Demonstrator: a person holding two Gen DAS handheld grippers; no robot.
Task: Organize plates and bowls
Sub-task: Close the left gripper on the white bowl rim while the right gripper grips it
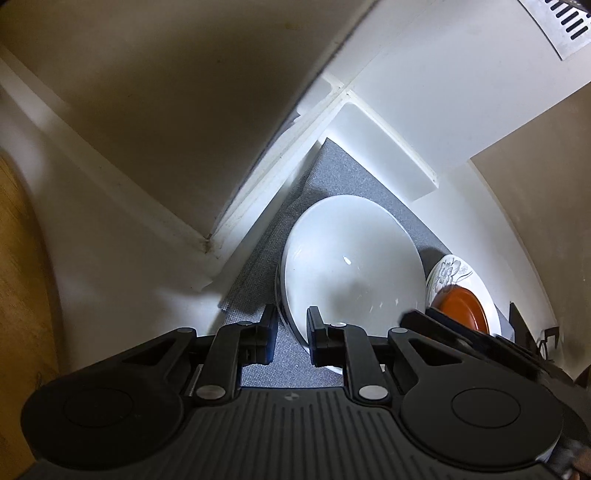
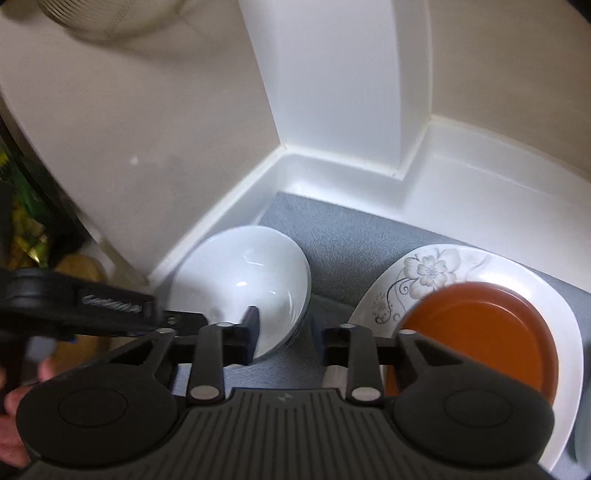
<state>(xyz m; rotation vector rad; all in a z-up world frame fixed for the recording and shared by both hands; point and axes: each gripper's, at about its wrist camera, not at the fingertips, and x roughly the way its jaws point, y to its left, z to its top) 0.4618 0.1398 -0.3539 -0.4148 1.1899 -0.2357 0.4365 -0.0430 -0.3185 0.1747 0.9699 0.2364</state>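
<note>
A white bowl [image 1: 351,266] [image 2: 240,280] sits on a grey mat [image 1: 332,173] [image 2: 351,236], seemingly nested in a second bowl. My left gripper [image 1: 293,334] is shut on its near rim, one finger inside and one outside. My right gripper [image 2: 284,334] straddles the bowl's other rim. Its left finger is over the bowl's inside, and a sliver of mat shows between the rim and its right finger. To the right, an orange-brown dish [image 2: 480,332] [image 1: 461,306] rests on a flowered white plate [image 2: 436,273] [image 1: 448,271].
White walls and a square column [image 2: 332,92] close in the mat at the back. A raised white ledge [image 1: 388,158] borders it. A pale strainer [image 2: 92,18] sits at the top left. A person's hand [image 2: 14,406] holds the left gripper's black body [image 2: 74,299].
</note>
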